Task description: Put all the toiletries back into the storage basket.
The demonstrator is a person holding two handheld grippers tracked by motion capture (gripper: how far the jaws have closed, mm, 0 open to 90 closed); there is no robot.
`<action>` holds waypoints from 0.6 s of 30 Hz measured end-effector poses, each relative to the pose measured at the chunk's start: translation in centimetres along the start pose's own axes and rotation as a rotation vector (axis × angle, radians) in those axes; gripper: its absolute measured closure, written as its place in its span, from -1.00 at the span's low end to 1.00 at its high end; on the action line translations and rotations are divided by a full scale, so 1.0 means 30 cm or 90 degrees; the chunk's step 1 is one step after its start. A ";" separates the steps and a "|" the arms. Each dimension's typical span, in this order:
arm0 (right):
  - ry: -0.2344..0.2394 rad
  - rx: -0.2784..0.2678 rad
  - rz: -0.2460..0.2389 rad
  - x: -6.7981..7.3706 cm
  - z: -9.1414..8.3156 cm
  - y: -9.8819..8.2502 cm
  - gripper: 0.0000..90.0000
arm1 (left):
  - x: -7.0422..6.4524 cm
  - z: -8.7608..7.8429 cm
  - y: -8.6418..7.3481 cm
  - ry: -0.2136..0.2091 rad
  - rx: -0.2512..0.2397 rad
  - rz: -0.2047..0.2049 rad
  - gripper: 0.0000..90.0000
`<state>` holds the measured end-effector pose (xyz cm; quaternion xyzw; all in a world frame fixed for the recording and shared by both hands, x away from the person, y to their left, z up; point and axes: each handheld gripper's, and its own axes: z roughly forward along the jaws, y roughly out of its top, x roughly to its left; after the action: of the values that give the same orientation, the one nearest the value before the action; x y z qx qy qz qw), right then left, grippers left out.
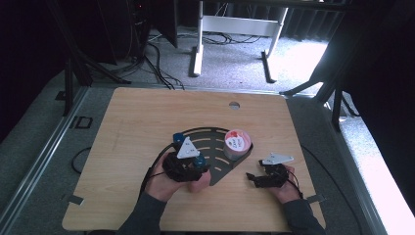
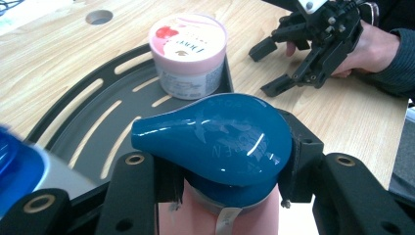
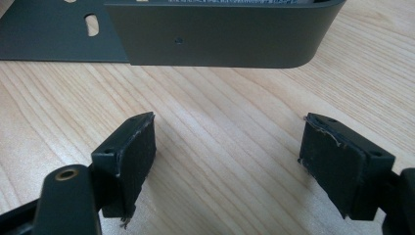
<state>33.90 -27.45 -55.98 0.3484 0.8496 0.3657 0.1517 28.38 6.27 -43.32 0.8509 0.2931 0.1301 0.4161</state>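
Observation:
My left gripper [image 2: 225,171] is shut on a pink bottle with a glossy teal cap [image 2: 220,132], gripped just under the cap and held over the near part of a black slotted tray [image 2: 98,112]. In the high view the left gripper [image 1: 193,164] holds this bottle [image 1: 198,161] at the tray's [image 1: 210,134] front left. A pink tub [image 2: 188,49] with a printed lid stands at the tray's right end, also seen from above [image 1: 237,143]. My right gripper [image 3: 227,156] rests open on the bare wood, facing the tray's outer wall [image 3: 220,39]; it lies right of the tray [image 1: 254,178].
A blurred blue-topped thing [image 2: 19,166] sits close at the left gripper's left side, over the tray [image 1: 178,138]. The wooden table [image 1: 147,112] has a round cable hole [image 1: 234,105] at its far side. Beyond it are table legs and cables on grey carpet.

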 end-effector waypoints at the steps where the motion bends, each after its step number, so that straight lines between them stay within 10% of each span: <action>1: 0.000 0.000 0.000 0.000 0.000 0.000 -0.54 | -0.001 0.007 0.004 -0.001 0.001 0.002 0.18; 18: 0.000 0.001 0.000 0.000 0.000 0.000 -0.54 | -0.010 0.086 0.062 0.009 -0.005 0.002 0.18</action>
<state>33.89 -27.45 -55.97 0.3485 0.8497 0.3655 0.1514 30.06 3.57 -43.44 0.8488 0.2940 0.1379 0.4172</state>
